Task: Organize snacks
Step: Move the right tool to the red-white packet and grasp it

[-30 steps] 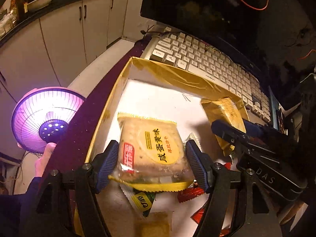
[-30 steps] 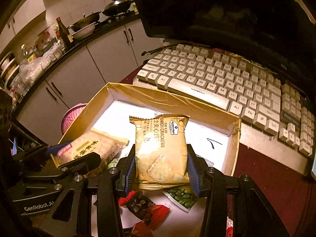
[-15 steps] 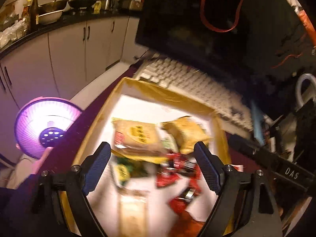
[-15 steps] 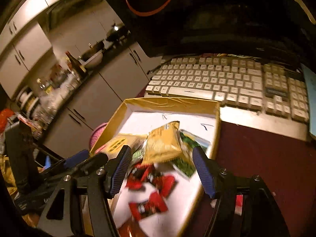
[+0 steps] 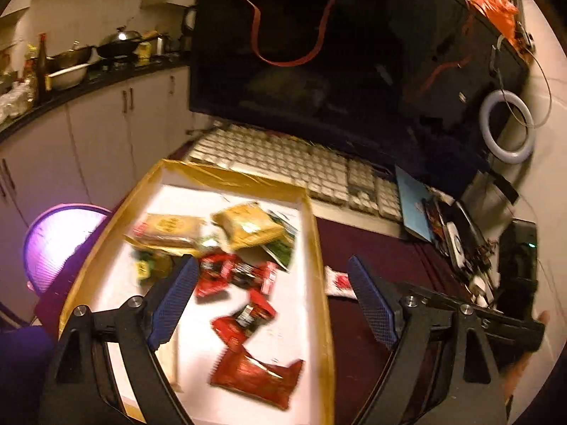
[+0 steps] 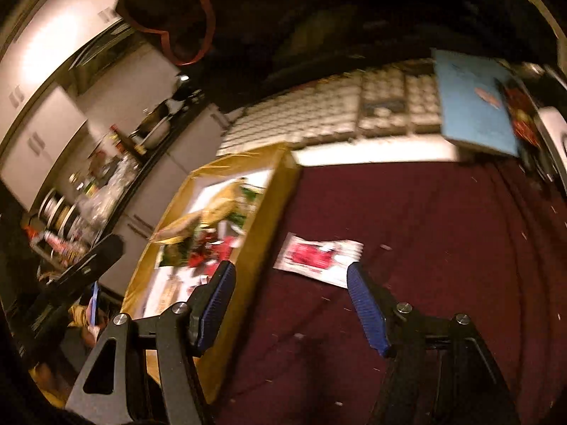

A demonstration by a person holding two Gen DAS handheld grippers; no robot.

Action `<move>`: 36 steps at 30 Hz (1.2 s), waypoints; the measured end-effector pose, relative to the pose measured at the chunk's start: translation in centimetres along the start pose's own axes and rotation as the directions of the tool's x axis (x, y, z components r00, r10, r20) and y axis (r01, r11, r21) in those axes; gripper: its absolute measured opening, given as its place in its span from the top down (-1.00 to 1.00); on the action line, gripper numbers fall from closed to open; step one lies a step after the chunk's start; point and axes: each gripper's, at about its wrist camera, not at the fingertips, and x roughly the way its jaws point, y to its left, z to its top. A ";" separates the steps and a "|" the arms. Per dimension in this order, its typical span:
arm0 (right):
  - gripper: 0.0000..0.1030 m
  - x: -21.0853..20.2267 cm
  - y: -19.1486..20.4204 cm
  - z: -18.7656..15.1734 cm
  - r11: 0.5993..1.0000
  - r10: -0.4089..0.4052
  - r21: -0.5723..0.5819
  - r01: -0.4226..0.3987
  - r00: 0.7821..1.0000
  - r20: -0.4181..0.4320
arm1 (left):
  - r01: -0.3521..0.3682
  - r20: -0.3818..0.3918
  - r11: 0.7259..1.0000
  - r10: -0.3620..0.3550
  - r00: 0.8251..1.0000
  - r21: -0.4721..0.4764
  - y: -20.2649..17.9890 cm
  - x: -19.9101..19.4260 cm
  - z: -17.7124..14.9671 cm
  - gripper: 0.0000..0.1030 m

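A gold-rimmed cardboard box (image 5: 226,173) holds a yellow cracker packet (image 5: 248,225), a tan biscuit packet (image 5: 170,228), green packets and several red packets (image 5: 234,274). My left gripper (image 5: 271,265) hangs open above the box's near half, with nothing between its fingers. One white-and-red packet (image 6: 319,258) lies outside the box on the maroon tabletop (image 6: 425,248). In the right wrist view my right gripper (image 6: 290,269) stands open just short of that packet, beside the box's right wall (image 6: 269,212). Both views are blurred by motion.
Behind the box lie a white keyboard (image 5: 283,159) and a dark monitor (image 5: 336,53). A blue book (image 6: 475,106) and small clutter (image 5: 460,233) crowd the table's right side. A pink fan heater (image 5: 53,241) stands on the floor to the left.
Both grippers let go of their packets in the box, the biscuits from the left and the crackers from the right. They opened, drew back and swung right, the right one over the maroon table.
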 end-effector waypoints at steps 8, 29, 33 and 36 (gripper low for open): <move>-0.18 -0.5 -2.9 -1.0 0.998 -0.019 0.060 0.021 0.999 -0.035 | 0.051 -0.032 0.998 -0.052 0.998 -0.040 -1.0 0.3 -0.9 -0.68; -0.17 9.2 4.5 0.2 0.808 -0.262 -0.584 0.079 0.936 -0.236 | 0.099 -0.081 0.989 -0.108 0.991 -0.106 1.2 1.4 -1.1 -0.68; -0.13 7.3 4.3 -1.7 0.840 -0.221 -0.537 0.071 0.950 -0.221 | 0.135 -0.098 0.983 -0.147 0.984 -0.124 1.0 2.0 -1.1 -0.68; -0.07 6.8 3.6 -1.4 0.896 -0.193 -0.435 0.095 0.963 -0.187 | 0.142 -0.102 0.983 -0.154 0.983 -0.119 0.3 2.1 -1.0 -0.68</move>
